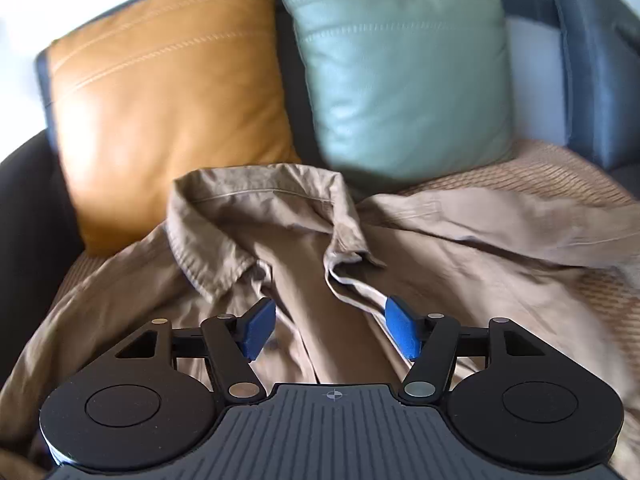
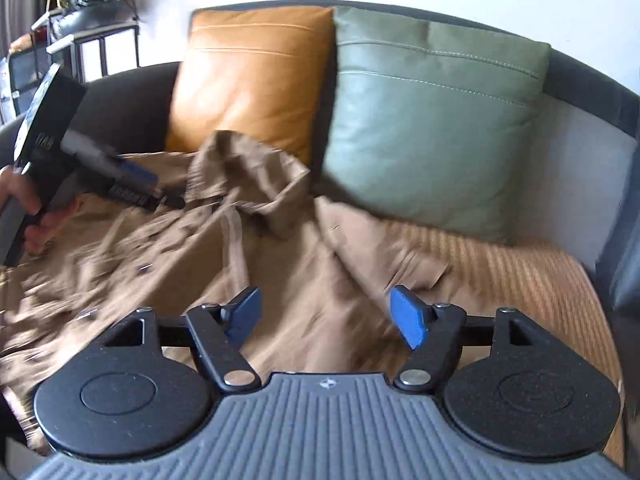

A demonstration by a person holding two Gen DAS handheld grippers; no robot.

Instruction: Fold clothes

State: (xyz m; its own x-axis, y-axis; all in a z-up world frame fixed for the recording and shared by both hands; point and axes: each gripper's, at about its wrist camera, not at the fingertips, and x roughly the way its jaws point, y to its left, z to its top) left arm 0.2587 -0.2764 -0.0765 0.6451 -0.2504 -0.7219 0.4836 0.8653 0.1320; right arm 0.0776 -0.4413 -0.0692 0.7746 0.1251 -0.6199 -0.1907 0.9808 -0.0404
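1. Garment: a tan cotton collared shirt (image 1: 304, 264) lies spread face-up on the woven straw-coloured seat mat (image 2: 520, 272) of a dark sofa. Its collar (image 1: 256, 216) stands crumpled just in front of the mustard leather cushion (image 1: 168, 120) and the sage-green leather cushion (image 1: 400, 72). The placket is parted, and one sleeve (image 1: 500, 224) trails toward the green cushion's side.
2. Left gripper (image 1: 330, 330): blue pads apart, nothing between them, hovering above the shirt front below the collar. No cloth held.
3. Right gripper (image 2: 326, 318): blue pads likewise spread and empty, above the shirt body near the mat's bare stretch. In its view the left tool appears at the far edge, carried by a hand (image 2: 36, 216).
4. Judgement: the shirt is laid out, not yet folded; neither tool has a grasp.
5. Risk A: the collar is rucked and the front panels overlap unevenly. Folding now would likely lock the wrinkles in.
6. Risk B: the cloth is thin and lies flat. A shallow pinch may catch one layer only, or snag the mat beneath.
7. Risk C: the cushions crowd the collar end. A wide swing of a sleeve could drag over them and pull the shirt askew.
8. Risk D: both views are motion-blurred, so edges and buttons are hard to place for an exact grasp.
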